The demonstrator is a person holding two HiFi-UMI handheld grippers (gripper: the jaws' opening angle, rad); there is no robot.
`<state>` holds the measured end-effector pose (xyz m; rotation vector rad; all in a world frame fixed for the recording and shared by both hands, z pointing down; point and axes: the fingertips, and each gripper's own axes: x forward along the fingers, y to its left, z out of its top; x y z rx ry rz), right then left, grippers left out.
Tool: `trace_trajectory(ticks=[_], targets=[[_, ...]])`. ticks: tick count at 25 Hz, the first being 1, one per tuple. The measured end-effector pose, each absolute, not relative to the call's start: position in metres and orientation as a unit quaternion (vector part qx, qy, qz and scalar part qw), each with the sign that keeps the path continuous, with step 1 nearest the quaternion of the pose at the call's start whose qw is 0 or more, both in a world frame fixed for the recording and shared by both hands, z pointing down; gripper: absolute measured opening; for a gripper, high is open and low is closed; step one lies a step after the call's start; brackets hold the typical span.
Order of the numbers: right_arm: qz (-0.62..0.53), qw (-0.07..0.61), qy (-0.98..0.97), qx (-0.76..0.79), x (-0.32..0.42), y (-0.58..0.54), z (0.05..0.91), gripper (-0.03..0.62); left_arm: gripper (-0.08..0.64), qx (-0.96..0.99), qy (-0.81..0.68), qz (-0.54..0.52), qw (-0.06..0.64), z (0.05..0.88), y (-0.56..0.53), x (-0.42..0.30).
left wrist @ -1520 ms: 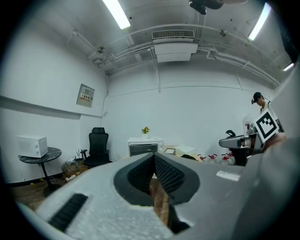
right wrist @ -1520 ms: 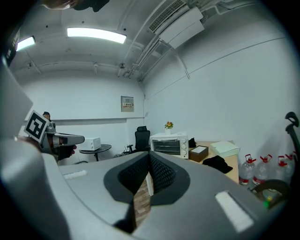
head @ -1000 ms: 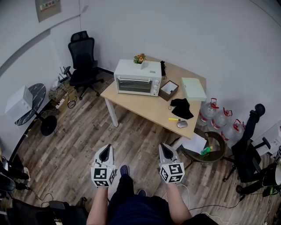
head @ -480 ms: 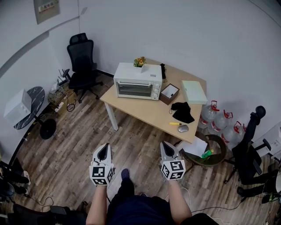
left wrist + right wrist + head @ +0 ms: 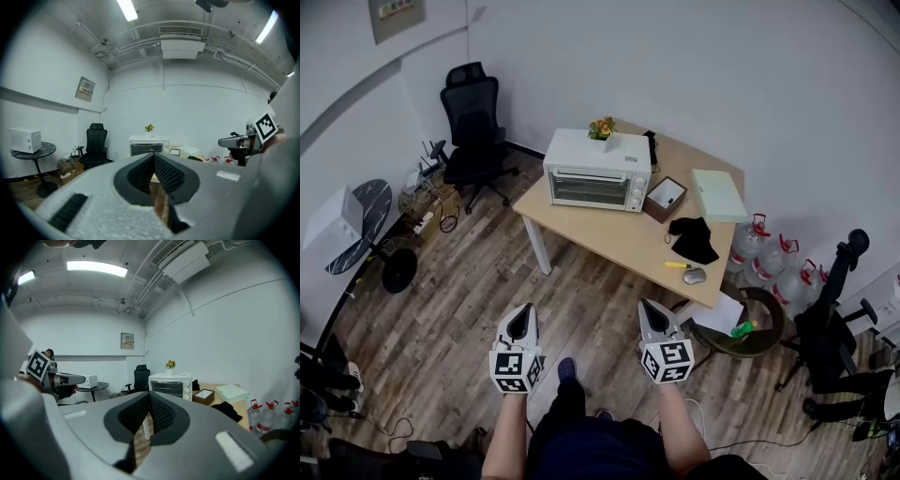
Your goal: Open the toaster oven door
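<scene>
A white toaster oven [image 5: 596, 172] sits at the back left corner of a light wooden surface [image 5: 609, 234], seen from above across a room with a wood-plank floor [image 5: 478, 291]. Its glass door [image 5: 587, 186] faces the viewer and appears to be closed, though it is small at this distance. A little pot of orange flowers [image 5: 601, 127] stands on top of the oven. Just to the right of the oven lies a shallow brown box [image 5: 664, 198], and further right a pale green box [image 5: 718, 195]. In front of the oven and to its right are a black cloth [image 5: 694, 240], a yellow marker-like item [image 5: 677, 265] and a grey mouse [image 5: 694, 276]. A black office chair [image 5: 473, 122] stands left of the oven, against the wall. Well in front of the oven, over the floor, a person holds the left tool [image 5: 522, 323] and the right tool [image 5: 651, 317] side by side, both pointing toward the oven and far from it. Each tool's jaws are pressed together at the tips with nothing between them.
</scene>
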<state>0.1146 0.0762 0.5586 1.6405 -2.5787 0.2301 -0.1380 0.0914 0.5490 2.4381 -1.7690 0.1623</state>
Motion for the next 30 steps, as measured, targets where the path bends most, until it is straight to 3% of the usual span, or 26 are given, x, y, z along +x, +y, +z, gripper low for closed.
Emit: trace_trajectory(ticks=[30], targets=[[0.110,0.050,-0.834,0.539,0.093,-0.032,0.582,0.011,-0.005,0.793,-0.602,0.066,0.068,0.568,-0.012,-0.171]])
